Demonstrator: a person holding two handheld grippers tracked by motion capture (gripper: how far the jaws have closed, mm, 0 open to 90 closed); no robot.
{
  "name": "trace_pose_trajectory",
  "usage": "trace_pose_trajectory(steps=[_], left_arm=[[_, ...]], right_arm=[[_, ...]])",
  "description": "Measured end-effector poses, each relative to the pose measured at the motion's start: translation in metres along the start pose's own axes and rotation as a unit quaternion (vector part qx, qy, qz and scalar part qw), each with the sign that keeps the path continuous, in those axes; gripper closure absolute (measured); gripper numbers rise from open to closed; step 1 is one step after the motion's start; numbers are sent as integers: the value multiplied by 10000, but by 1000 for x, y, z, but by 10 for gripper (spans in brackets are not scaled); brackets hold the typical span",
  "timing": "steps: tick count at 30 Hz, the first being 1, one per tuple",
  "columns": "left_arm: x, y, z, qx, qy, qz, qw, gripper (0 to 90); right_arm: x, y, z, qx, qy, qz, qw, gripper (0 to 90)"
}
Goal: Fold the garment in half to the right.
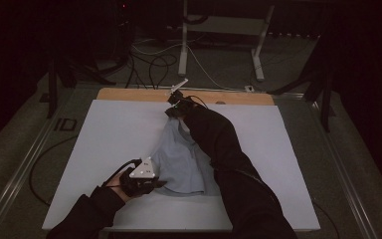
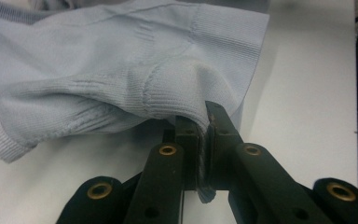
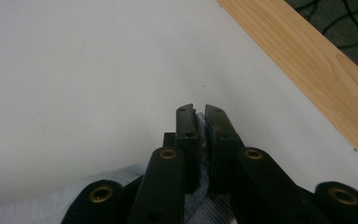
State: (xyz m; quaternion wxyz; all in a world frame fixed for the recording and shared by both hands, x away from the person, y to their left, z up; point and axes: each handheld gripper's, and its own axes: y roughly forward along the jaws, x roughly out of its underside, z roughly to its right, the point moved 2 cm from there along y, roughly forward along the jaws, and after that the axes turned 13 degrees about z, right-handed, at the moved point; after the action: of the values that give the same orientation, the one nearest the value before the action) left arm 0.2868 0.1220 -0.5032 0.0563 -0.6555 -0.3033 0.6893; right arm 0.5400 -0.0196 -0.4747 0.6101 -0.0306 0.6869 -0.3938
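1. No readable writing or label shows on the pale blue knitted garment (image 1: 181,162).
2. The garment lies on the white sheet (image 1: 109,134) covering the desk (image 1: 129,93), near the sheet's middle. It is stretched lengthwise from the sheet's near edge toward the far wooden strip, narrowing at the far end.
3. The left gripper (image 1: 156,183), at the garment's near left corner, is pressed together, pinching a ribbed fold (image 2: 200,116) of the cloth.
4. The right gripper (image 1: 171,112), at the garment's far end, is likewise clamped on a bit of fabric (image 3: 201,140), above the white sheet.
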Motion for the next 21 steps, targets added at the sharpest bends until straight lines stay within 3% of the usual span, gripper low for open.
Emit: trace_pose_trajectory(steps=[13,21], left_arm=[[-22,1,2,233,385,-97,9989,869],[-42,7,4,397,672,-209,9967,869]], right_arm=[[-8,-24,8,-27,-22,284,9996,857],[-8,-42,15,34,53,463,9989,857]])
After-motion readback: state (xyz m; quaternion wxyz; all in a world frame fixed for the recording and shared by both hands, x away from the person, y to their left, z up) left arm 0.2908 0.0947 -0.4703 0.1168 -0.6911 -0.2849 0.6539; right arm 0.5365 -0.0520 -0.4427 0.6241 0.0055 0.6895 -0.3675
